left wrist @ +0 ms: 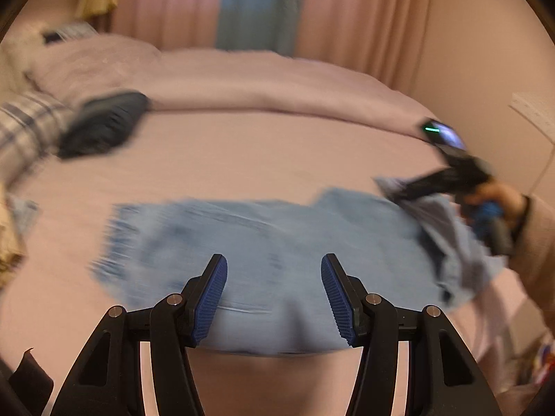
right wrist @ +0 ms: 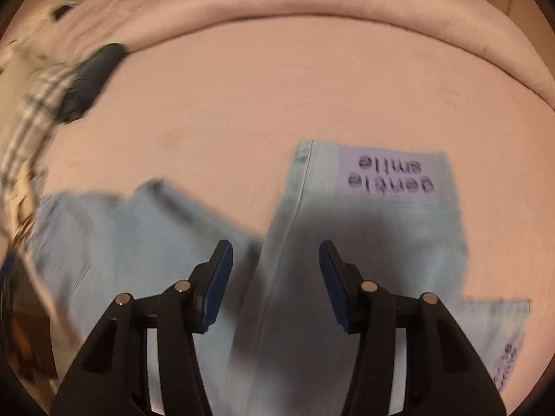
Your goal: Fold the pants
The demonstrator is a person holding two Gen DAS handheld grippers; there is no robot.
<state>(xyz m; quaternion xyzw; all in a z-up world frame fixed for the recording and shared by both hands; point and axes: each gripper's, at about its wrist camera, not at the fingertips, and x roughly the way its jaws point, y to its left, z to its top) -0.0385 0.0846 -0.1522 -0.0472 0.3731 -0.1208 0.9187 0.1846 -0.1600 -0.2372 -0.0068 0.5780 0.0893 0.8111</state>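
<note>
Light blue jeans (left wrist: 277,242) lie flat across the pink bed sheet (left wrist: 242,159). My left gripper (left wrist: 274,267) hovers over their near edge, open, with nothing between its blue pads (left wrist: 211,298). At the right a hand (left wrist: 499,194) holds my right gripper (left wrist: 399,192) over the bunched end of the jeans. In the right wrist view my right gripper (right wrist: 275,253) is open above the jeans (right wrist: 312,190), its shadow falling on the fabric. A folded-over part carries a lilac label (right wrist: 392,173) reading "gentle smile" upside down. Another label (right wrist: 506,360) shows at the lower right.
A dark blue folded garment (left wrist: 100,124) (right wrist: 90,79) lies at the left by a plaid cloth (left wrist: 24,128). A rolled pink duvet (left wrist: 242,79) runs along the far side of the bed. Pink and blue curtains (left wrist: 260,3) hang behind. The bed drops off at the right.
</note>
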